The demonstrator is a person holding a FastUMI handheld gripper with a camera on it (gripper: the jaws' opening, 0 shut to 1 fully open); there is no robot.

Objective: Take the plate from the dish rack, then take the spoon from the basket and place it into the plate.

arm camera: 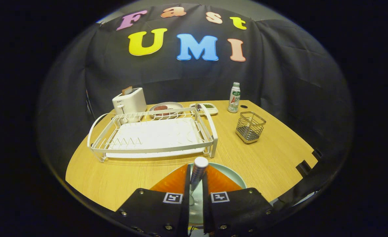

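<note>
Table layout from the gripper cam

Gripper (196, 184) sits at 6 o'clock, both fingers pressed on the spoon (198, 174) handle, right over the plate (235, 177). Dish rack (152, 136) is at 11, basket (250, 126) at 1. Behind the rack: toaster (129, 100), a dish (166, 108), a small tray (207, 108). Bottle (234, 97) stands behind the basket, all on the table (273, 154).

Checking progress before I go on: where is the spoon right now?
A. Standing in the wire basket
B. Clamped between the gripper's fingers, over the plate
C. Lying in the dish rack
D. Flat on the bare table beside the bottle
B: the spoon stands handle-up, pinched between both fingers of the gripper, above the pale plate just in front of the dish rack; the wire basket holds nothing.
</note>
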